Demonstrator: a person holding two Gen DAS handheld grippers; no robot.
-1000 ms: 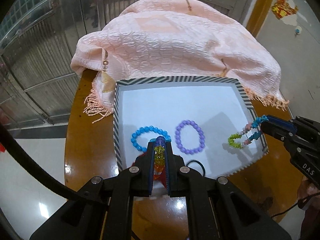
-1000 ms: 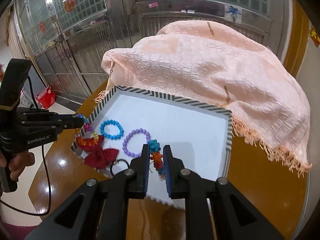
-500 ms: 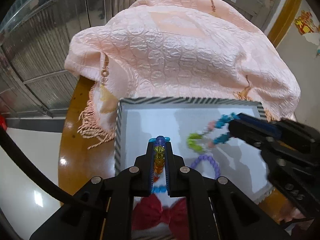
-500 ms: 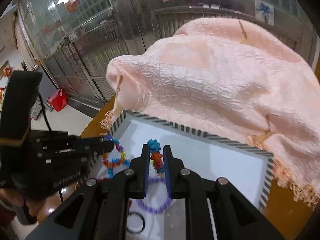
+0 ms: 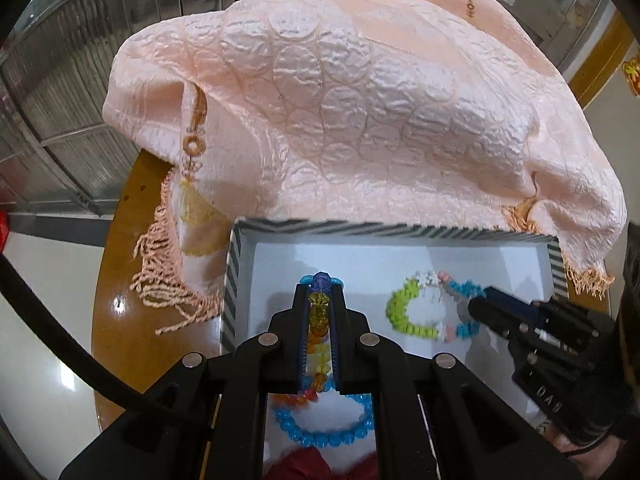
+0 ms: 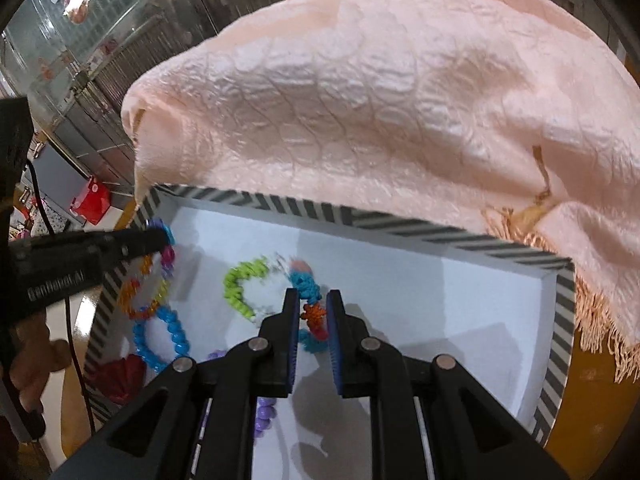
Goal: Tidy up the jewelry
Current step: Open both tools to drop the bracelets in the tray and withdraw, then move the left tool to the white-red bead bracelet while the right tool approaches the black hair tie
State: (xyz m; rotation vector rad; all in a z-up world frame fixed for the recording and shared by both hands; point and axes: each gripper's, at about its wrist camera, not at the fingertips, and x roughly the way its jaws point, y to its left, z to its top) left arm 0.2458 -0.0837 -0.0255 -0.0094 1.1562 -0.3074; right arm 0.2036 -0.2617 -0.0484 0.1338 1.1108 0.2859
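Observation:
My left gripper (image 5: 320,291) is shut on a bracelet of purple, yellow and orange crystal beads (image 5: 319,314), over the left part of the white tray with the striped rim (image 5: 360,227). In the right wrist view this bracelet (image 6: 138,300) dangles from the left gripper (image 6: 162,238) by the tray's left wall. My right gripper (image 6: 313,297) is shut on a coiled bracelet of green, white, pink and blue (image 6: 240,280), low over the tray floor (image 6: 460,300). I cannot tell whether it touches. The left wrist view shows the coiled bracelet (image 5: 400,308) ahead of the right gripper (image 5: 476,306).
A blue bead bracelet (image 5: 320,436), a purple one (image 6: 264,412) and a red bow (image 6: 120,376) lie at the tray's near side. A heaped pink fringed cloth (image 5: 360,100) lies right behind the tray on the round wooden table (image 5: 116,280). A hand (image 6: 24,372) holds the left gripper.
Both grippers have moved forward and down over the tray, each carrying its bracelet. The blue and purple bracelets and the bow now lie near or under the fingers.

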